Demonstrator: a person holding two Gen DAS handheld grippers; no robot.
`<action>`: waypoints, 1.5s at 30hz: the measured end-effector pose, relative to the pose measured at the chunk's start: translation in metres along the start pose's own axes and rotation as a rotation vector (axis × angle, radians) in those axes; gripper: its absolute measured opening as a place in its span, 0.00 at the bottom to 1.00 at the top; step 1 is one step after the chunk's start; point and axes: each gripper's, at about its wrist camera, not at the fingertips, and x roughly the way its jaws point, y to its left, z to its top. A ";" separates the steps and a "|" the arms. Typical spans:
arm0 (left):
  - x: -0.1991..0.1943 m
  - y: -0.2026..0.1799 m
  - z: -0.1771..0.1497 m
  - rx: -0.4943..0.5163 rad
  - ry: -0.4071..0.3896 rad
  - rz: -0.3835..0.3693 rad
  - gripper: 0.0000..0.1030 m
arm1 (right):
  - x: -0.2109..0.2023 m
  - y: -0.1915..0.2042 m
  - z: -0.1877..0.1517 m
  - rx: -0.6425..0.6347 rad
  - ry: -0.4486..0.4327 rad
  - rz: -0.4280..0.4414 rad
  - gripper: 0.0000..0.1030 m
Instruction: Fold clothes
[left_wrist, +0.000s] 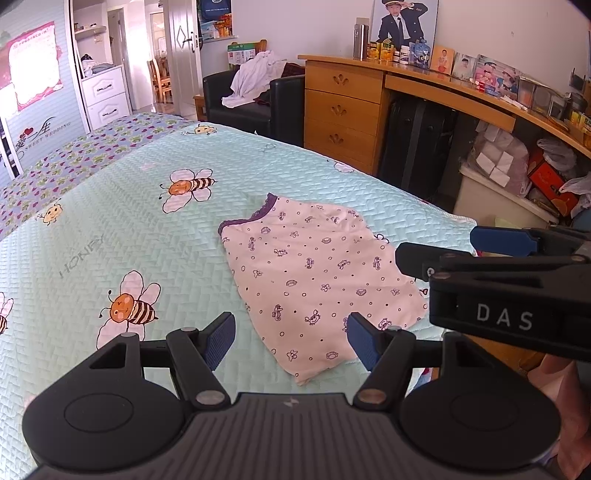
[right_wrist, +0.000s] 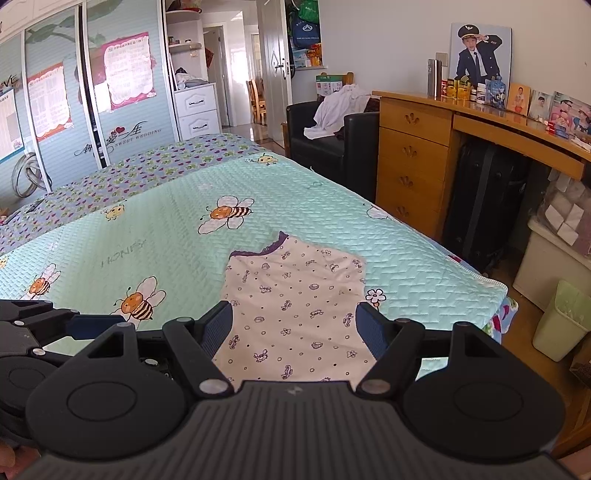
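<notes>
Both tools are held above the near end of the bed, and neither one has hold of anything. Left tool (left_wrist: 291, 341) has its two blue fingers (left_wrist: 221, 341) standing wide apart, with only air between them. Right tool (right_wrist: 297, 328) is the same, wide open and holding nothing, and it hangs just beside the left one on its right side. From biggest to smallest: the bed (left_wrist: 110, 229) fills most of both views and wears a light green quilted cover with cartoon bees and the word HONEY on it. Past the bed stands a wooden tabletop with drawers (right_wrist: 417, 147) along the right wall, crowded with photos, tins and a tall silver flask. A black armchair (right_wrist: 325, 144) sits beyond the far corner of the bed with a white cloth heaped on it. A pale green bin (right_wrist: 561, 321) stands on the floor at the right. Smaller than these is the little pink shirt (left_wrist: 314, 273), which lies flat on the bed cover near the right edge, right in front of both tools. It has small purple sea animals and dots printed on it, and a dark purple trim (left_wrist: 243, 221) along its far end. Neither tool touches the shirt.
</notes>
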 end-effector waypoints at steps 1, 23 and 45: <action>0.000 0.000 0.000 0.000 0.001 0.000 0.67 | 0.000 0.000 0.000 0.002 0.001 0.001 0.71; 0.002 0.011 -0.014 0.004 -0.011 -0.020 0.68 | 0.009 0.003 -0.013 -0.003 0.019 -0.002 0.73; -0.089 0.085 -0.065 -0.183 -0.324 0.323 1.00 | -0.048 0.076 -0.026 -0.120 -0.371 0.237 0.99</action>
